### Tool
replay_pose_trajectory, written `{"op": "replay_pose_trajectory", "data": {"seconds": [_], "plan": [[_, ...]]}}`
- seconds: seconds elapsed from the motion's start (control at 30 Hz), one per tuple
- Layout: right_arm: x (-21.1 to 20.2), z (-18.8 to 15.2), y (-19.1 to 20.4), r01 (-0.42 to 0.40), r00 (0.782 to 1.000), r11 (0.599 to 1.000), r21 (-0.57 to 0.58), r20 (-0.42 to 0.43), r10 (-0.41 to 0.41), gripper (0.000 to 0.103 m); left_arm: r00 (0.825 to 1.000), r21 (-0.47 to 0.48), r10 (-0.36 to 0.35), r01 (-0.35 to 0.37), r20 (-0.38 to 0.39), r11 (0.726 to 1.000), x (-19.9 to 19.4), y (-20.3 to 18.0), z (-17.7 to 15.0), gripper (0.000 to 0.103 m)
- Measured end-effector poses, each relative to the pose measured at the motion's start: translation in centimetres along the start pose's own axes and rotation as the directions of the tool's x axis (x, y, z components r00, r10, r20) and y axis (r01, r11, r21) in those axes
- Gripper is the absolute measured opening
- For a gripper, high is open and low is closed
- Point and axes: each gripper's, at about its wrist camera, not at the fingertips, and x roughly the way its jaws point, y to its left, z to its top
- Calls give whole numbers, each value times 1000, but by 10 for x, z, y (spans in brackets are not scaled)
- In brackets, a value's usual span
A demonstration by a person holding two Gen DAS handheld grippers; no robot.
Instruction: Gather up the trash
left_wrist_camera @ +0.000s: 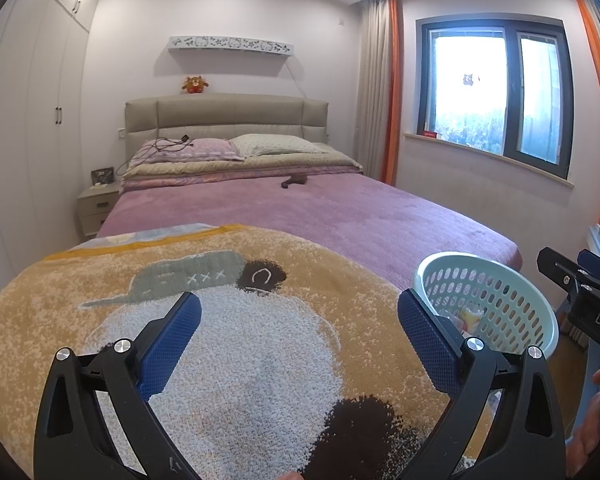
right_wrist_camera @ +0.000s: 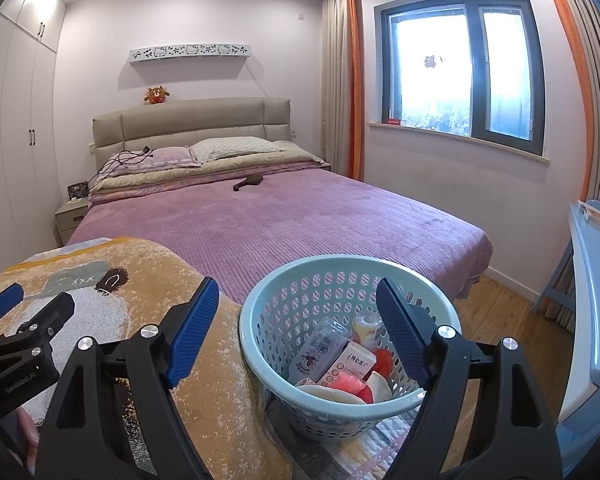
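Left wrist: left gripper (left_wrist_camera: 299, 314) hovering over the blanket (left_wrist_camera: 236, 320), jaws spread, holding nothing. Right wrist: right gripper (right_wrist_camera: 296, 304) hanging above the basket (right_wrist_camera: 260, 344), jaws spread; trash (right_wrist_camera: 340, 364) sitting inside it.

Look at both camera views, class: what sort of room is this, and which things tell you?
Almost certainly a home bedroom. A made bed with pillows and a padded headboard fills the room, beside a nightstand and tall wardrobe doors.
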Motion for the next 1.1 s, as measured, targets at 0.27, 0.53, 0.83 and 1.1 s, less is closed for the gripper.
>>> {"op": "replay_pose_trajectory", "data": {"seconds": [0.27, 0.53, 0.83, 1.1], "plan": [[-2, 2, -1, -5, 1000, 1000, 3, 11, 5, 77, 1000, -1, 0, 0, -2, 1000, 0, -1, -1, 96], [-1, 0, -1, -5, 1000, 1000, 0, 8, 5, 77, 1000, -1, 0, 0, -3, 1000, 0, 0, 0, 96], [-1, -1, -3, -8, 1000, 1000, 4, 9, 8, 77, 1000, 0, 2, -2, -5, 1000, 1, -1, -1, 96], [-1, -1, -3, -13, 1000, 1000, 6, 5, 12, 77, 1000, 1, 1, -1, -5, 1000, 1, 0, 0, 96]]}}
